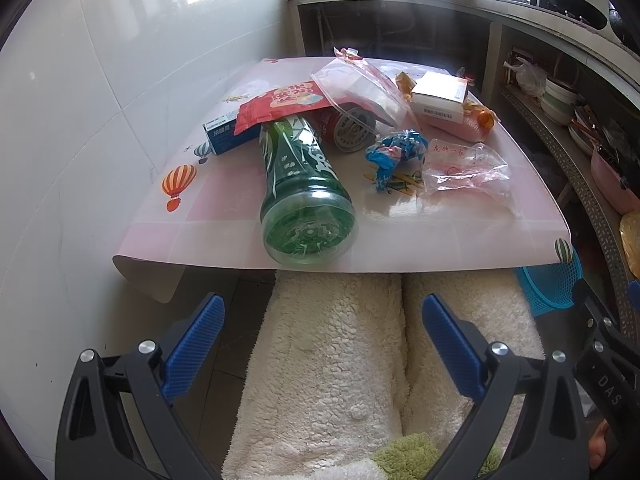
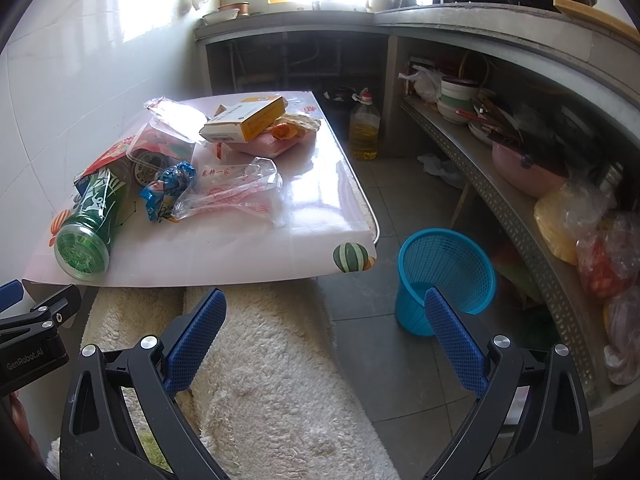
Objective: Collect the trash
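Observation:
Trash lies piled on a small pink table. A green plastic bottle lies on its side at the near edge. Behind it are a red snack bag, a can, a crumpled blue wrapper, clear plastic bags and small boxes. A blue mesh waste basket stands on the floor right of the table. My left gripper and right gripper are both open, empty, below the table edge.
A person's legs in white fleece sit under the table's near edge. A white tiled wall is on the left. Shelves crowded with bowls and bags run along the right. An oil bottle stands on the floor.

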